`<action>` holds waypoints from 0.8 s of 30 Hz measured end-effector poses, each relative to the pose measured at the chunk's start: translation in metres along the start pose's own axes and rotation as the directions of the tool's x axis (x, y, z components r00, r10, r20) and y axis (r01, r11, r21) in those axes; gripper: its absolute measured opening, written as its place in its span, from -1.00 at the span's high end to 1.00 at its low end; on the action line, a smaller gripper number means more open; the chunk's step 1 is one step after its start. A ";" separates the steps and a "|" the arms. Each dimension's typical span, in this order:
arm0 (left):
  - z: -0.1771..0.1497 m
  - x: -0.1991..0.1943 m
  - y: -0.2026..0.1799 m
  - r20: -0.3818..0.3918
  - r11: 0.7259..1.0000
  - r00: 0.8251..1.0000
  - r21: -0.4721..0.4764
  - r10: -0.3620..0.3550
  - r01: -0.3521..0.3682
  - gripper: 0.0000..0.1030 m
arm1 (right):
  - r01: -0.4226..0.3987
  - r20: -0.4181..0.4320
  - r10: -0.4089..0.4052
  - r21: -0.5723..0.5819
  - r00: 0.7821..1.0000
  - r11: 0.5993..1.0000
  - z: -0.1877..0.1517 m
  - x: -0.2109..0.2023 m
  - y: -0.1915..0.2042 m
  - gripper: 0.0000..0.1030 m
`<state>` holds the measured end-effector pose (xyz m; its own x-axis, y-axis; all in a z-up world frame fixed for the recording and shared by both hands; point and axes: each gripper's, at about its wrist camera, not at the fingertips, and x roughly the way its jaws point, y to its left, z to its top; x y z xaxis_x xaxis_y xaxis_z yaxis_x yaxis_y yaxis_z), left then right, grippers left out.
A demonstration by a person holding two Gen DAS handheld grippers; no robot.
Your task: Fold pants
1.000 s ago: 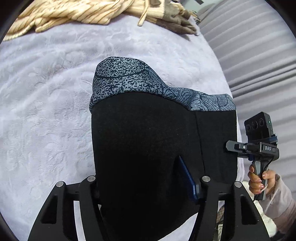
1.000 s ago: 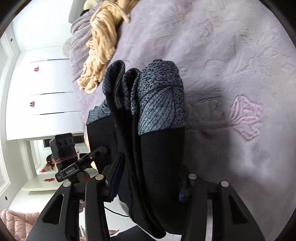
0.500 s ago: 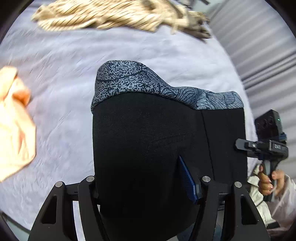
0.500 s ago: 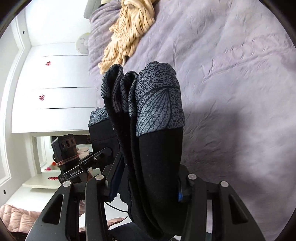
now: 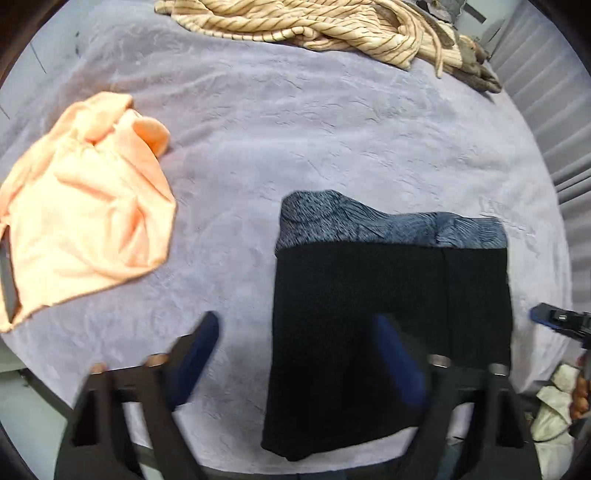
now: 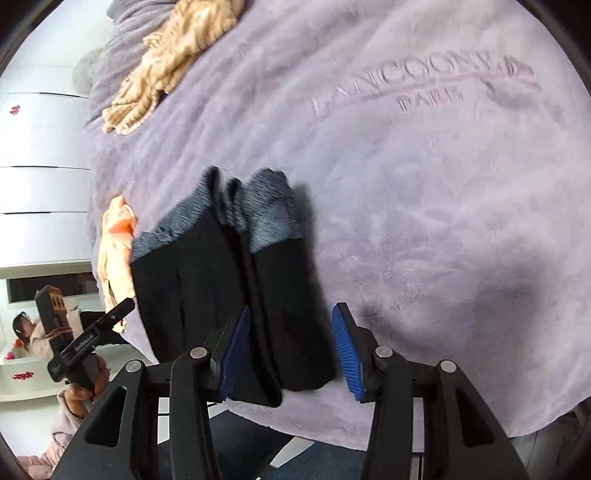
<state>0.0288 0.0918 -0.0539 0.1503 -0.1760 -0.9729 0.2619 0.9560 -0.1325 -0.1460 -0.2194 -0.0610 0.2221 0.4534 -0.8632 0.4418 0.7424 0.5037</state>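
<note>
Folded pants (image 5: 388, 314) lie near bed (image 5: 332, 140) edge. Your left gripper (image 5: 295, 354) just sprang apart, cloth between jaws, unpressed. Right gripper (image 6: 291, 350) looks apart too. Careless withdrawal risks snagging, undoing fold.

I count one pair of folded pants (image 5: 388, 314), black with a grey patterned band, lying on the one lilac bedspread (image 5: 295, 129) that covers the bed. Besides the pants there are two more pieces of cloth: one orange garment (image 5: 85, 210) well to the left of the pants, and one tan striped garment (image 5: 314, 22) bunched up at the far edge, beyond the pants. That makes three cloth items on the bedspread. I see two grippers: the left gripper (image 5: 295, 354) and the right gripper (image 6: 291, 350), each with two blue-padded jaws.
</note>
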 end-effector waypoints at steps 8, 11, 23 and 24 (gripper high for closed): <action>0.005 0.056 -0.018 -0.063 0.997 0.995 0.016 0.073 -0.072 -0.99 | 0.106 0.052 -0.096 -0.242 0.994 0.964 0.017 0.027 0.110 0.02; -0.003 0.072 -0.014 -0.113 0.999 0.993 -0.023 0.020 -0.023 -0.99 | 0.242 0.009 -0.254 -0.328 0.967 0.913 0.008 0.066 0.118 0.03; -0.013 0.091 -0.013 -0.125 0.998 0.990 -0.030 -0.058 0.055 -1.00 | 0.342 -0.016 -0.371 -0.351 0.929 0.872 -0.026 0.092 0.114 -0.30; -0.014 0.091 -0.012 -0.122 0.998 0.991 -0.031 -0.063 0.060 -1.00 | 0.350 -0.012 -0.379 -0.358 0.925 0.866 -0.027 0.095 0.117 -0.35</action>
<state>0.0259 0.0671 -0.1438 0.0162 -0.2061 -0.9784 0.2409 0.9505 -0.1962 -0.0964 -0.0757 -0.0832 0.0275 0.1446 -0.9891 0.1492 0.9778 0.1471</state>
